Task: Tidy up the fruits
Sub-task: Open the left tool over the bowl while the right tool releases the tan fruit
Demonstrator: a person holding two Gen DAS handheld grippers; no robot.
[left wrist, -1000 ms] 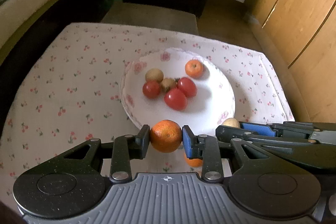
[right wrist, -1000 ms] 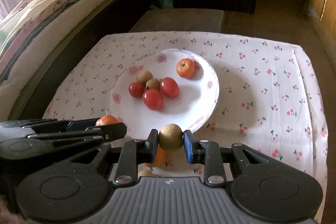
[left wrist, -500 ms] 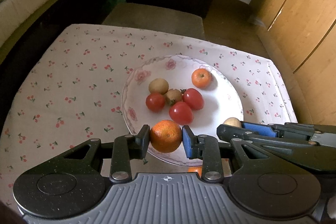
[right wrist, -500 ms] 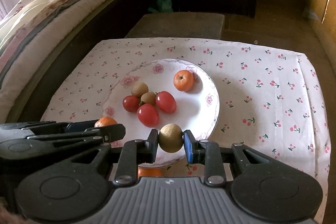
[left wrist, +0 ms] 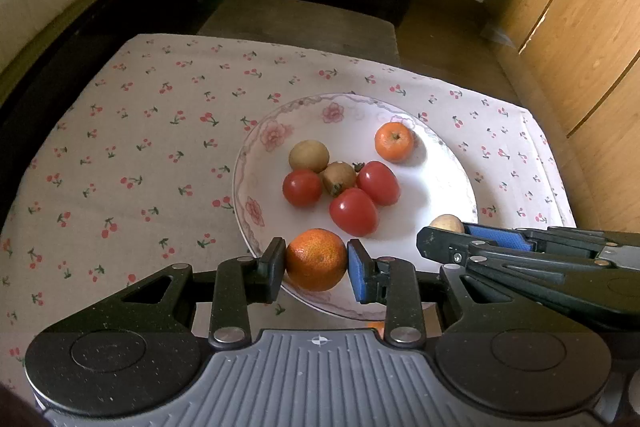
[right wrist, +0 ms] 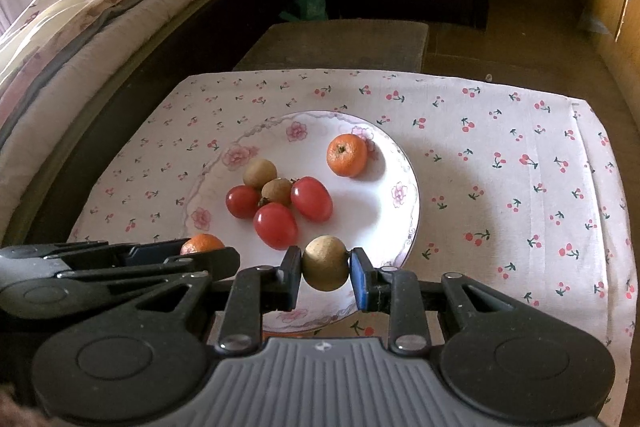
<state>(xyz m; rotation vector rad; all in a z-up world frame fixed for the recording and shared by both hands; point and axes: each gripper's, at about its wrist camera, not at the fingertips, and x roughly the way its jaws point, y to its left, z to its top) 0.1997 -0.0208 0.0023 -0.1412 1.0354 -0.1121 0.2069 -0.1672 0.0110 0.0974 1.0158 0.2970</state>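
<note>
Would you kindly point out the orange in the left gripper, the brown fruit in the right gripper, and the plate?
orange (left wrist: 316, 259), left wrist view, middle of its peel.
brown fruit (right wrist: 325, 263), right wrist view, centre of its skin.
plate (right wrist: 400, 195), right wrist view, bare right rim.

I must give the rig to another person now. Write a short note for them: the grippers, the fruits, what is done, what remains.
Left gripper: shut on a mandarin, over the plate's near rim.
Right gripper: shut on a longan, also over the near rim.
On the plate: three cherry tomatoes, two longans, one small mandarin.
Left to do: set both held fruits down on the plate. Another orange fruit shows below the near rim, mostly hidden.
</note>
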